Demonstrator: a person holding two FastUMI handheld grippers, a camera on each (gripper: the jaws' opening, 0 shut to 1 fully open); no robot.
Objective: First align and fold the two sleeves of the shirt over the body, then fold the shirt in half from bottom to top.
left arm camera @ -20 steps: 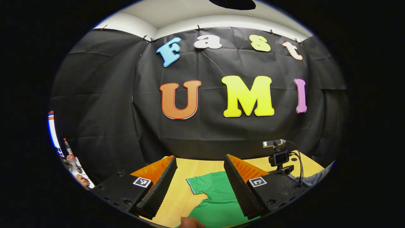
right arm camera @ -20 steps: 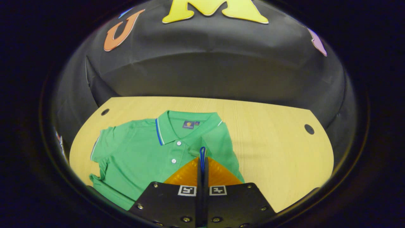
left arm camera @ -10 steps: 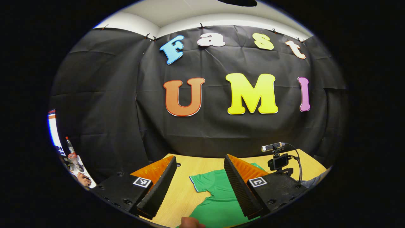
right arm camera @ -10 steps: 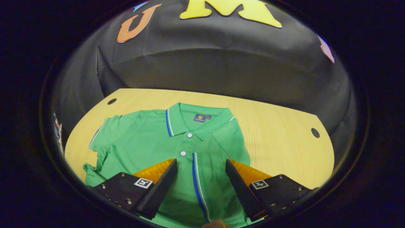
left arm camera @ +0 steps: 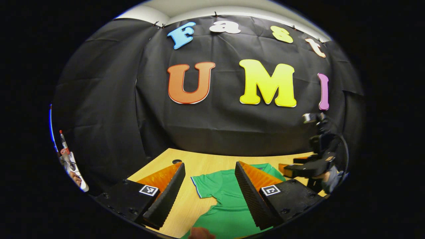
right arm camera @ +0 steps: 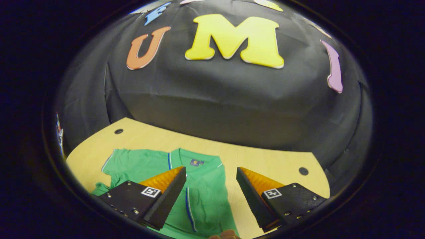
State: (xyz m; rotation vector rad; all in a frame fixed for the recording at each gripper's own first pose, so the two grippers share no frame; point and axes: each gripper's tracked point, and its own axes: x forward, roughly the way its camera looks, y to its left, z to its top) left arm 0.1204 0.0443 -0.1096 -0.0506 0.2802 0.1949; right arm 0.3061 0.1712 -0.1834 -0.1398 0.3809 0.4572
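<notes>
Green polo shirt (right arm camera: 206,196) lies flat on the wooden desk (right arm camera: 265,162), collar toward the desk's far edge, 1 sleeve (right arm camera: 196,212) folded over the body. Right gripper (right arm camera: 210,196) and left gripper (left arm camera: 210,192) hover above it, jaws spread, holding nothing.

Both views ride low over the table (left arm camera: 199,162), facing the black wall (right arm camera: 232,99) from left and right, and share the shirt (left arm camera: 229,199) lying near beneath them.
</notes>
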